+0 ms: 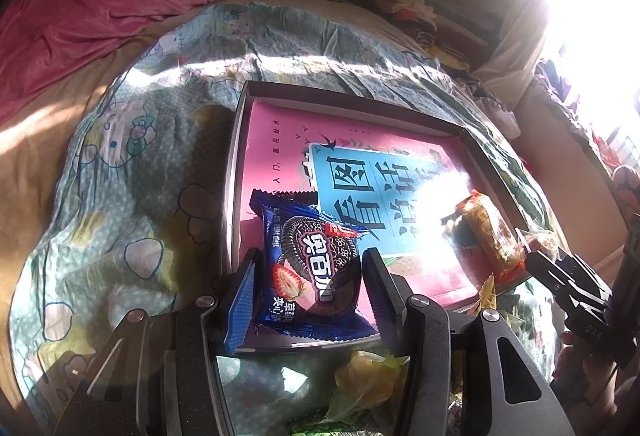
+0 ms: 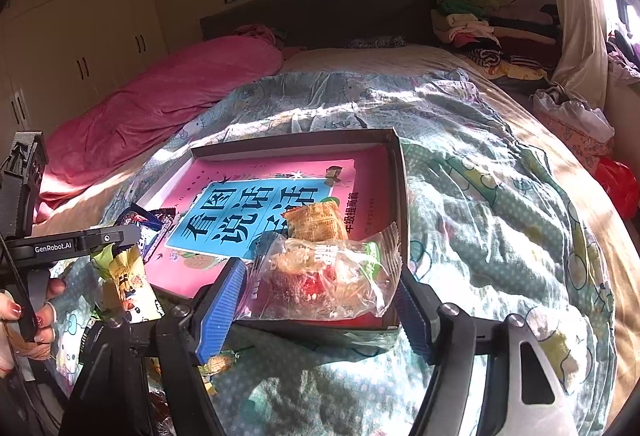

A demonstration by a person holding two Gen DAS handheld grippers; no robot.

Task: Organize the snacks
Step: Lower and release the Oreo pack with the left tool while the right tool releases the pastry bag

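Note:
A shallow dark box lies on the bed with a pink and blue book in its bottom. My left gripper is shut on a blue cookie packet over the box's near left corner. My right gripper is shut on a clear-wrapped red cake over the box's near right corner. An orange-wrapped snack lies in the box on the book.
Several loose snacks lie on the quilt in front of the box, among them a yellow packet. A pink blanket lies at the far left. Clothes are piled by the headboard.

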